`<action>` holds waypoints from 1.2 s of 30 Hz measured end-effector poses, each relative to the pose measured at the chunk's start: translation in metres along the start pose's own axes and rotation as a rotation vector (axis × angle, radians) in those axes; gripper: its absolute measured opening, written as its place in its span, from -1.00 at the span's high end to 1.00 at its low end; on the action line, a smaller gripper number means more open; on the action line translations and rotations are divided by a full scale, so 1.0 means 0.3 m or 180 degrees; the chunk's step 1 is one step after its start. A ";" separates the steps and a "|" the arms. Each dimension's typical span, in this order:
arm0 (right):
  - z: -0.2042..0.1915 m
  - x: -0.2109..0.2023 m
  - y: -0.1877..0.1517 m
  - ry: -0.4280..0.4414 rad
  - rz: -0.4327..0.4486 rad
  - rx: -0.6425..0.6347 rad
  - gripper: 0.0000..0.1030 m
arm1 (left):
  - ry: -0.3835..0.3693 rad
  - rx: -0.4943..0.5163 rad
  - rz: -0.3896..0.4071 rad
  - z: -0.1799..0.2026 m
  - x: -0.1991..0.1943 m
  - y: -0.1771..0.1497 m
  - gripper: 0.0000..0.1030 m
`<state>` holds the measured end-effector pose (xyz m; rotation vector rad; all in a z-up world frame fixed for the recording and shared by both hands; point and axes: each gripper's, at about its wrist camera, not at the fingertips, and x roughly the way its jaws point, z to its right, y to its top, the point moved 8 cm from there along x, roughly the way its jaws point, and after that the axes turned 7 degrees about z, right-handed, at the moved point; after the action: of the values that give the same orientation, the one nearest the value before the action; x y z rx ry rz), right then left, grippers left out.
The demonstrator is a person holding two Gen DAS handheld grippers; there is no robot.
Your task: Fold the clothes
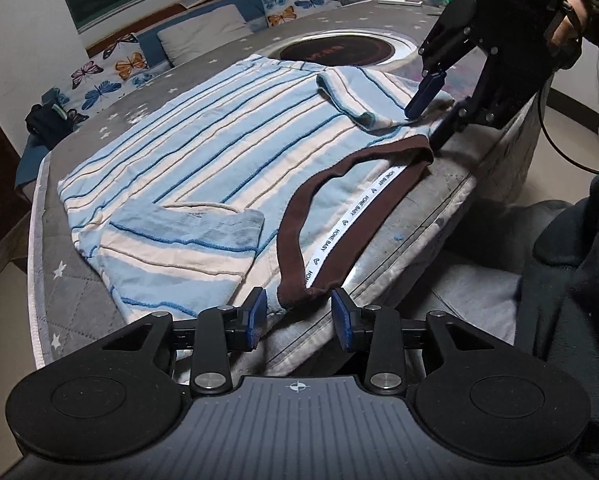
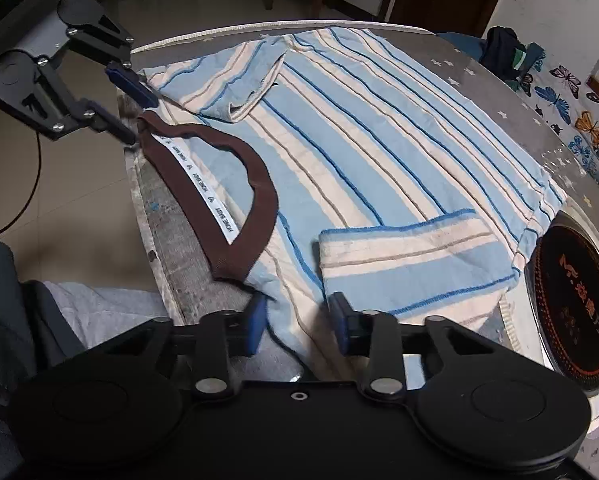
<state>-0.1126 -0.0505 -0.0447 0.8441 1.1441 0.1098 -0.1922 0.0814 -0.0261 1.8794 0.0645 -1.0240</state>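
Note:
A blue-and-cream striped shirt [image 1: 219, 136] with a brown collar [image 1: 299, 216] lies flat on the grey table, both sleeves folded inward; it also shows in the right wrist view [image 2: 359, 128]. My left gripper [image 1: 299, 318] is open at the shirt's near shoulder beside the collar end, and appears in the right wrist view [image 2: 129, 102]. My right gripper [image 2: 299, 320] is open over the other shoulder, next to the folded sleeve [image 2: 415, 260]. In the left wrist view the right gripper [image 1: 431, 120] hovers at the far shoulder, fingers astride the fabric edge.
A round black induction cooktop [image 1: 339, 50] is set in the table beyond the shirt; it shows in the right wrist view [image 2: 575, 304]. Butterfly-print cushions [image 1: 115, 68] and a white pillow [image 1: 203, 34] line a bench behind. The table edge [image 1: 427, 216] runs beside the collar.

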 end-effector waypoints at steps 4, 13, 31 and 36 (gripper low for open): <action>-0.007 -0.009 0.006 -0.0005 0.0013 -0.0003 0.74 | 0.0064 -0.0117 0.0042 -0.032 0.002 0.024 0.65; 0.080 -0.073 0.087 -0.0227 0.0161 0.0000 0.78 | 0.0382 -0.0315 0.0389 -0.136 -0.024 0.162 0.70; 0.556 0.002 0.399 -0.0733 0.0274 0.0017 0.85 | 0.0914 -0.0859 0.0647 -0.620 0.180 0.597 0.70; 0.727 0.114 0.435 -0.0854 0.0203 0.0092 0.86 | 0.0974 -0.1143 0.0626 -0.788 0.321 0.686 0.70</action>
<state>0.1273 -0.0595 0.0453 0.8921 0.8692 0.0312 0.1081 0.1155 0.1012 1.6577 0.2233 -0.5435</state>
